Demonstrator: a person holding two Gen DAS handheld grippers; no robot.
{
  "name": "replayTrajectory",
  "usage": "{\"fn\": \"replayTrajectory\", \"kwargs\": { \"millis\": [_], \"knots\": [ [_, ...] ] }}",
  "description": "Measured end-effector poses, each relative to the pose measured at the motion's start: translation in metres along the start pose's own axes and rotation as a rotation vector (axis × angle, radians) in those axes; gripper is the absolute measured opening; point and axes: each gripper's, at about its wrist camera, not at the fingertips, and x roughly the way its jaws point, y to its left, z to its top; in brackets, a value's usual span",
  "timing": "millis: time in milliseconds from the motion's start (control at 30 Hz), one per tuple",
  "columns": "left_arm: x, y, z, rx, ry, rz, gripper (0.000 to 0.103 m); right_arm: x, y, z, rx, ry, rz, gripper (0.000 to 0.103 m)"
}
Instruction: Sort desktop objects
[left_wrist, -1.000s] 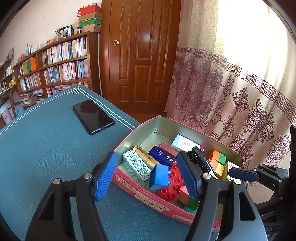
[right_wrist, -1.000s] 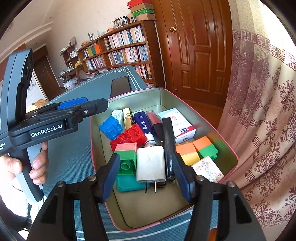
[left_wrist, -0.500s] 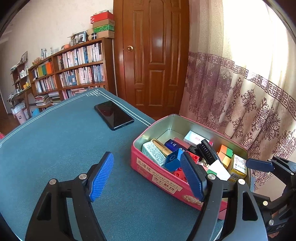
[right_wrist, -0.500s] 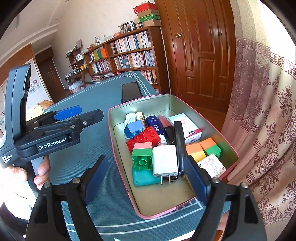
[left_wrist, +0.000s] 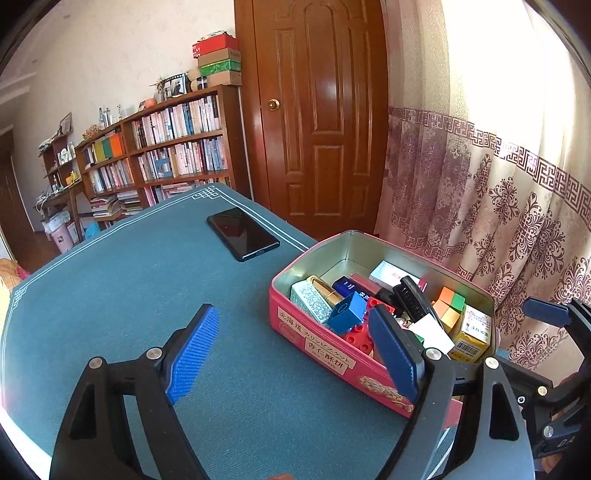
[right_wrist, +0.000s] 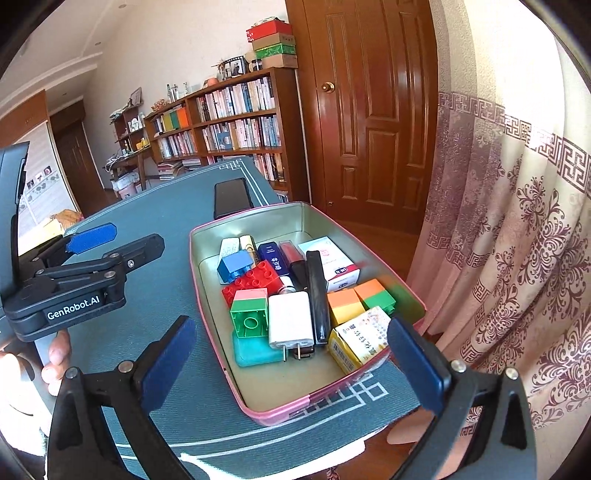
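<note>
**Tin nearly full, one phone left out on the cloth**

The sorting looks close to finished. The pink tin (right_wrist: 236, 373) sits at the table corner by the curtain, and almost every small thing is already in it: a white charger (right_wrist: 290, 323), a green block (right_wrist: 249, 319), a red brick (right_wrist: 255, 280), a blue block (right_wrist: 234, 264), a black stapler-like bar (right_wrist: 318, 295), an orange-and-green cube (right_wrist: 373, 295), a yellow carton (right_wrist: 360, 339) and a few small boxes along the far wall.

Both grippers are off the goods. The left gripper (left_wrist: 295, 354) has its jaws opening, spread wide with only cloth between them; in its own view the tin lies at about three o'clock. The right gripper (right_wrist: 291, 363) is opening too, nothing pinched, with the tin's near end showing between its pads.

What seems left is the black phone (left_wrist: 242, 232), lying flat on the teal tablecloth (left_wrist: 129, 280) at about twelve o'clock from the left gripper, well apart from the tin. Whether it belongs in the tin, I cannot say.

Little stands in the way: the cloth between is bare. The tin is crowded, with free floor only at its near end. The bookshelf (left_wrist: 166, 147) and door (left_wrist: 317, 110) stand beyond the table.
</note>
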Motion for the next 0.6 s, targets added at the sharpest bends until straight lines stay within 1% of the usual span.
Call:
{"fn": "replayTrajectory", "kwargs": {
  "millis": [300, 400, 533, 600],
  "knots": [
    [-0.006, -0.008, 0.001, -0.026, 0.013, -0.042, 0.086, 0.001, -0.016, 0.000, 0.032, 0.020, -0.058, 0.103],
    [-0.006, -0.011, 0.000, -0.038, 0.022, -0.075, 0.086, 0.002, -0.019, -0.001, 0.036, 0.024, -0.070, 0.103],
    [-0.009, -0.014, -0.001, -0.055, 0.010, -0.132, 0.086, 0.004, -0.023, -0.003, 0.040, 0.030, -0.071, 0.103],
    [-0.010, -0.015, -0.002, -0.047, -0.003, -0.122, 0.086, 0.004, -0.023, -0.004, 0.039, 0.028, -0.073, 0.103]
  ]
}}
